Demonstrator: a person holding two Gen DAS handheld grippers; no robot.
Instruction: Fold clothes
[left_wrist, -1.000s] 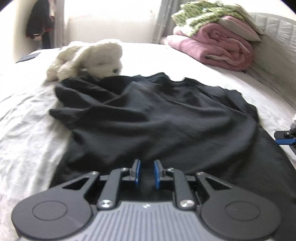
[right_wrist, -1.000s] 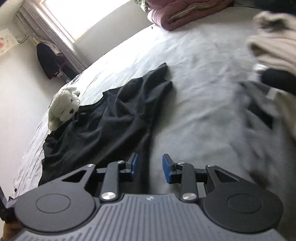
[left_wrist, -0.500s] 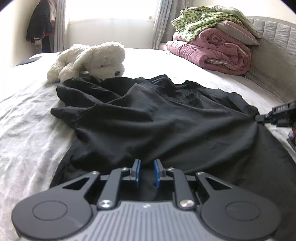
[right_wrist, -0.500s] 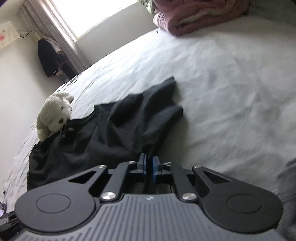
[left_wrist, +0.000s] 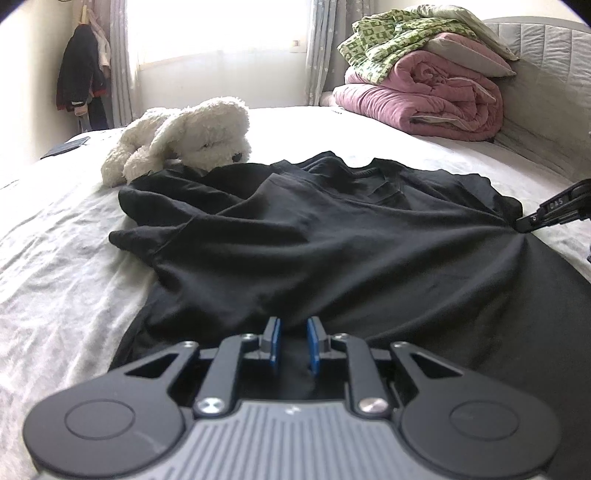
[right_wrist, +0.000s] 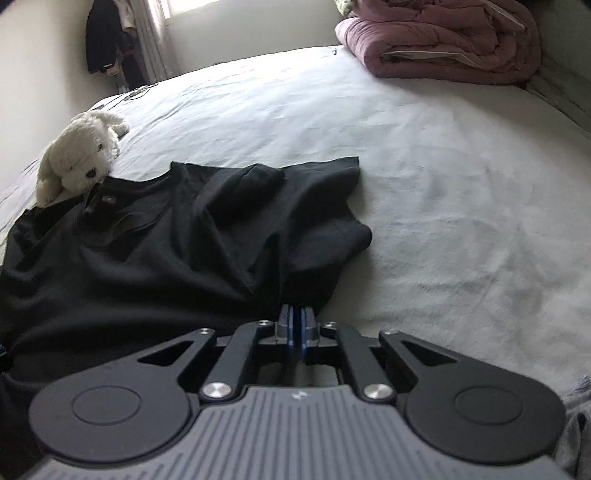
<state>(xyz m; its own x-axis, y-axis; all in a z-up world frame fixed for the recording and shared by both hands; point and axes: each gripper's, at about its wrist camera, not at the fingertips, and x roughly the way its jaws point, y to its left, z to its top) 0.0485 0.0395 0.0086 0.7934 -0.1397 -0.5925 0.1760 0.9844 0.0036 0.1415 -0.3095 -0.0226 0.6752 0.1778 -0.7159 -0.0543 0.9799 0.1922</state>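
- While the black shirt (left_wrist: 332, 251) lies rumpled on the bed (left_wrist: 55, 258), the right gripper (right_wrist: 295, 317) has its jaws pressed together on the shirt's side edge, at 3 o'clock in the left wrist view.
- Left gripper (left_wrist: 293, 332) sits low over the hem at 6 o'clock, jaws slightly apart with cloth between them; whether they pinch it cannot be told.
- White plush dog (left_wrist: 184, 136) touches the shirt's collar end at 11 o'clock.
- Pink quilt (left_wrist: 424, 99) sits at 1 o'clock.
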